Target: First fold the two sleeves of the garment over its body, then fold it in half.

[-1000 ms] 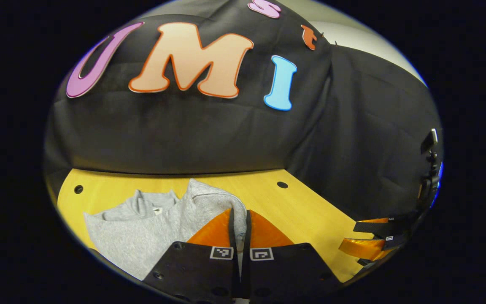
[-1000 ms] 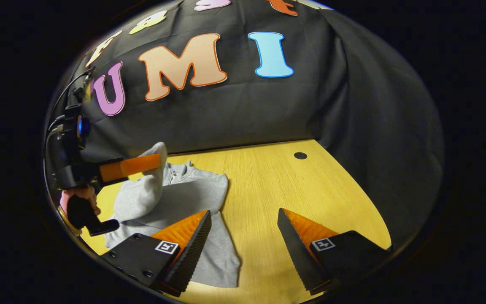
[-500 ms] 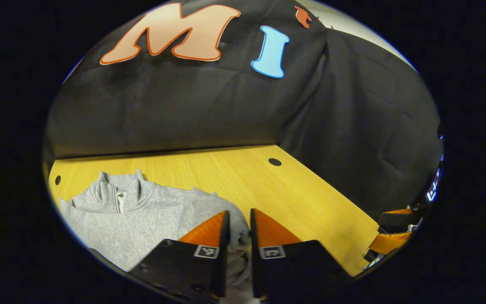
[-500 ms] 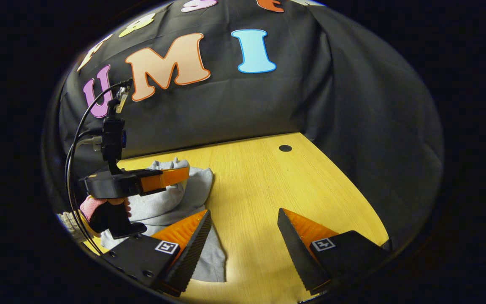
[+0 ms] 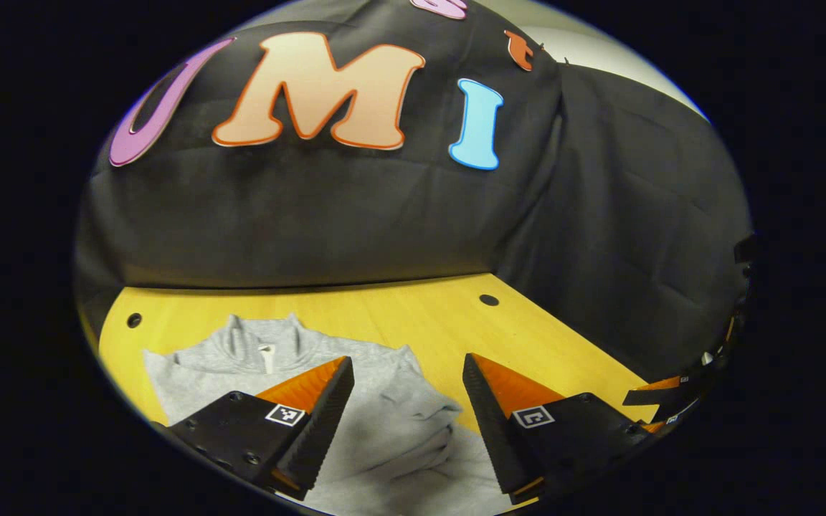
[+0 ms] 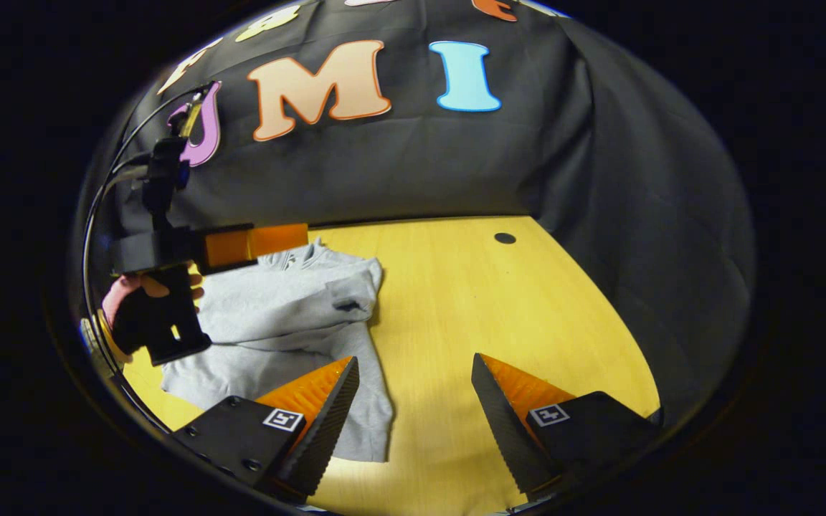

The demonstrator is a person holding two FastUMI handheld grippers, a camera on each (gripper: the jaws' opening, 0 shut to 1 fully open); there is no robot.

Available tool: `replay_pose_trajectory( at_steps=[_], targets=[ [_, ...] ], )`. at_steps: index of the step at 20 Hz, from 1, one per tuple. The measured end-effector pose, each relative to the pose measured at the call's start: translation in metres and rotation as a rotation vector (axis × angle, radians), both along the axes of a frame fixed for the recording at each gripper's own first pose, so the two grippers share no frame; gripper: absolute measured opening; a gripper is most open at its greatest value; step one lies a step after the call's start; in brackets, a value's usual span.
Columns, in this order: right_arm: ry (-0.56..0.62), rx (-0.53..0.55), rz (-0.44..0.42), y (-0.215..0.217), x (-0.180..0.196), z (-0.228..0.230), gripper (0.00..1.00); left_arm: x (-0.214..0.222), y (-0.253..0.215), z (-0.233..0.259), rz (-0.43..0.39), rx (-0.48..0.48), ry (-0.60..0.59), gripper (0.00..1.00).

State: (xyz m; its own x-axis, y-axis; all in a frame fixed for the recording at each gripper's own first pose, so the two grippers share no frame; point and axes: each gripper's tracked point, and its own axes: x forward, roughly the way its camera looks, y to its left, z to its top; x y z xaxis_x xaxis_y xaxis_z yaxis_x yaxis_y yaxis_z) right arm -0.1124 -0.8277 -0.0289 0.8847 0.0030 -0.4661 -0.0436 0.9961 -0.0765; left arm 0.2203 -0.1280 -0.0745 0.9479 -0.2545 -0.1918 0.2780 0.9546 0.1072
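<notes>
Left gripper view takes in the yellow wooden worktop (image 5: 413,322) running ahead of the jaws to the black cloth wall (image 5: 327,222). On it lies the grey garment (image 5: 384,423), collar at the far end, its body spreading under and ahead of the left gripper (image 5: 407,373), whose jaws stand wide apart with nothing between them. A sleeve (image 5: 420,408) is folded across the body, bunched just ahead of the jaws and a little to their right. Right gripper view shows the right gripper (image 6: 414,373) with jaws also wide and empty, above bare worktop (image 6: 470,308); the garment (image 6: 291,322) lies ahead and to the left of them, its hem reaching behind the left finger. Farther left, a hand (image 6: 148,315) holds the left gripper (image 6: 273,239) over the garment's collar end. A small dark hole (image 6: 505,238) marks the worktop far ahead.
</notes>
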Motion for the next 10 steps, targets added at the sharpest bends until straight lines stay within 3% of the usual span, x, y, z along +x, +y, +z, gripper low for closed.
replay_pose_trajectory(
  at_steps=[5,6,10],
  targets=[
    [0.050,0.012,0.091,0.036,-0.016,-0.031,0.98,-0.064,0.084,-0.011,0.126,0.053,-0.009,0.91],
    [0.059,0.012,0.104,0.041,-0.019,-0.036,0.95,-0.079,0.100,-0.021,0.152,0.058,0.003,0.91],
    [0.112,0.010,0.144,0.054,-0.030,-0.066,0.95,-0.137,0.163,-0.059,0.309,0.030,0.068,0.91]
  ],
)
